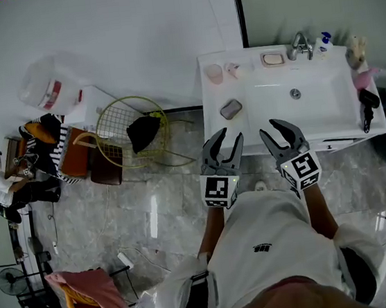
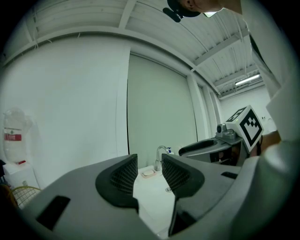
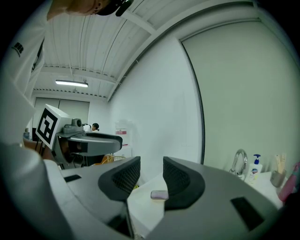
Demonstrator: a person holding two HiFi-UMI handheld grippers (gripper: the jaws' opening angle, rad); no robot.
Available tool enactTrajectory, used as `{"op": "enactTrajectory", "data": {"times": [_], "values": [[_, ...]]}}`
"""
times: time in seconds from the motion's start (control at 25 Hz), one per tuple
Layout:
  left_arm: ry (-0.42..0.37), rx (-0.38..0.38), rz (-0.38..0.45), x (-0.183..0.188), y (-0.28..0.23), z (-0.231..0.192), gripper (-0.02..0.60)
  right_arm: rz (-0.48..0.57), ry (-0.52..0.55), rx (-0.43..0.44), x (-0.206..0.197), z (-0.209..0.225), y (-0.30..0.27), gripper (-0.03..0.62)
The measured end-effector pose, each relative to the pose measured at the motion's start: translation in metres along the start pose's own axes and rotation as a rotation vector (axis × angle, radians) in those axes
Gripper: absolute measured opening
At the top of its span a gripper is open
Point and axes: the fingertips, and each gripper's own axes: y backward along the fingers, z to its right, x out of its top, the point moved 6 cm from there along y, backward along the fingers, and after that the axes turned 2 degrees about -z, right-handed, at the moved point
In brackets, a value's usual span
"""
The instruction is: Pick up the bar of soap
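— So, how do the two tools stand?

— Both have their jaws apart by a modest gap, and neither holds or touches anything. The left gripper (image 1: 225,141) and the right gripper (image 1: 279,131) hang side by side over the near edge of the sink (image 1: 327,109), tips towards it.

— And the soap (image 1: 231,109)?

— It lies flat on the sink's left ledge, beside the basin. It is a little beyond the left gripper's tips, and ahead and to the left of the right gripper. The right gripper view shows it through the gap between that gripper's jaws, low and close to the right-hand jaw, but out past the tips, not between them.

— What does the left gripper view show in its gap?

— White sink top, a small dish (image 2: 148,173) and the tap (image 2: 159,157) at the far side. The soap does not show there.

— Shapes and surfaces?

— The soap is a small rounded slab, dull greyish purple, matte. The sink is smooth glossy white, rectangular, with a round drain. The tap is curved bright metal. The jaws are smooth grey, each with a dark pad (image 3: 127,176) of fine gridded texture. Each gripper carries a white cube with black square markers.
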Motion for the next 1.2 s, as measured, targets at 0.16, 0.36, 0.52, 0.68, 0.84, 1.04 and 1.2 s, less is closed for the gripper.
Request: {"op": "enactTrajectory", "data": {"times": [0.16,0.36,0.52,0.68,0.84,1.04,1.2], "values": [[0.007,0.021,-0.015,-0.004,-0.010,-0.005,0.176,-0.004,-0.007,0.015,-0.002,0.011,-0.009,0.164],[0.003,0.041,-0.029,-0.007,-0.018,-0.014,0.175,-0.011,-0.016,0.032,-0.004,0.018,-0.023,0.164],[0.008,0.052,-0.031,-0.008,-0.023,-0.025,0.175,-0.016,-0.017,0.050,-0.003,0.018,-0.037,0.164],[0.012,0.049,-0.033,-0.010,-0.032,-0.038,0.173,-0.023,-0.019,0.048,-0.002,0.021,-0.051,0.164],[0.004,0.030,-0.038,-0.009,-0.047,-0.053,0.173,-0.032,-0.026,0.033,0.002,0.028,-0.068,0.164],[0.010,0.000,-0.031,-0.010,-0.063,-0.078,0.172,-0.040,-0.023,0.007,0.008,0.033,-0.093,0.164],[0.010,-0.038,-0.028,-0.012,-0.076,-0.095,0.170,-0.045,-0.026,-0.023,0.011,0.034,-0.110,0.164]]}}
